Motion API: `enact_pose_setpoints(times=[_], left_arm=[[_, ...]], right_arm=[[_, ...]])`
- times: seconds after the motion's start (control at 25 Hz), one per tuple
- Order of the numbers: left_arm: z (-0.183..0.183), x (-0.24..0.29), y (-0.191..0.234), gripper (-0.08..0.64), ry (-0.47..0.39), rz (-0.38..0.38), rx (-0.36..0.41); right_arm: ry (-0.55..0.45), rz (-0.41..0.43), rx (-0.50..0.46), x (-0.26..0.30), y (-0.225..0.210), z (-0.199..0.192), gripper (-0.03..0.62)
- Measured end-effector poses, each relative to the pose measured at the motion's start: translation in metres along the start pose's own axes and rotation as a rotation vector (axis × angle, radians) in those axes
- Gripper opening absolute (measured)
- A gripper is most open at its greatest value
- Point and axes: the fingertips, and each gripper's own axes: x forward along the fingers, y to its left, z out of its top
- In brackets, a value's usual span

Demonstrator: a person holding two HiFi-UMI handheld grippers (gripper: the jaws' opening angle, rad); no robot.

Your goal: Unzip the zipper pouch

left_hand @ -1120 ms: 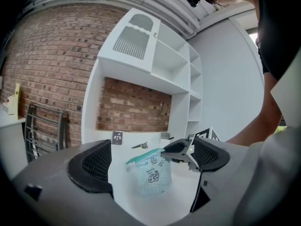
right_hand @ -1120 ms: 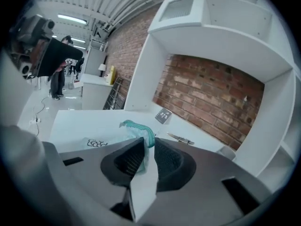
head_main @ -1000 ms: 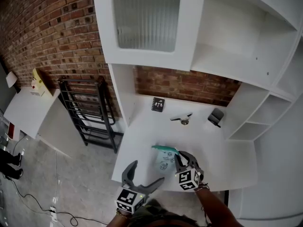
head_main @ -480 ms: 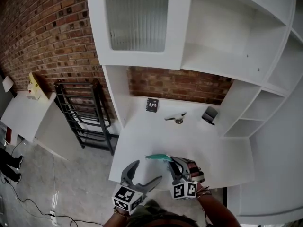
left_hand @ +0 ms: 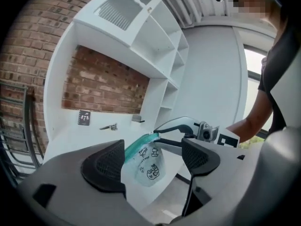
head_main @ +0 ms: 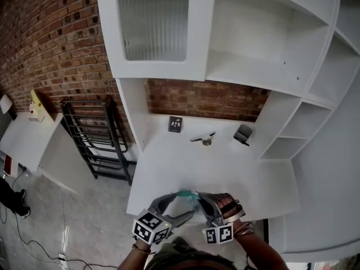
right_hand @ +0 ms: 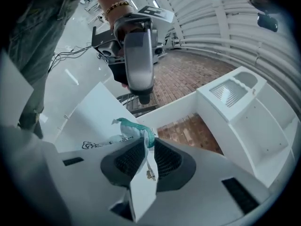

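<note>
Right hand-held gripper (right_hand: pixel 146 157) is pinching the pouch (right_hand: pixel 134 128) by its teal zipper edge, jaws nearly together, and is holding it lifted over the counter (head_main: pixel 225 162). Left hand-held gripper (left_hand: pixel 153 157) is arriving from the side it kept to a second ago. Its jaws have just been closing to half-wide, and the pouch is hanging between them, seemingly unsqueezed. It is likely preparing a second grip for pulling the zipper.
</note>
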Motion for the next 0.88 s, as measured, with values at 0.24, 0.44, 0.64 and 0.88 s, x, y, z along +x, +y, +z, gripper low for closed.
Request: enact_pose_setpoints(times=[0.24, 0.44, 0.64, 0.88], left_arm=[[0.000, 0.001, -0.015, 0.351, -0.004, -0.091, -0.095], [0.009, 0.000, -0.020, 0.336, -0.025, -0.149, -0.160], [0.013, 0.006, -0.023, 0.319, 0.013, -0.177, -0.133], [0.003, 0.017, -0.026, 0.265, 0.097, -0.185, -0.115]], right_arm=[[-0.028, -0.040, -0.067, -0.016, -0.004, 0.016, 0.066], [-0.046, -0.066, -0.152, -0.027, -0.005, 0.024, 0.066], [-0.059, -0.078, -0.229, -0.034, -0.002, 0.030, 0.066], [-0.062, -0.070, -0.272, -0.034, 0.001, 0.032, 0.066]])
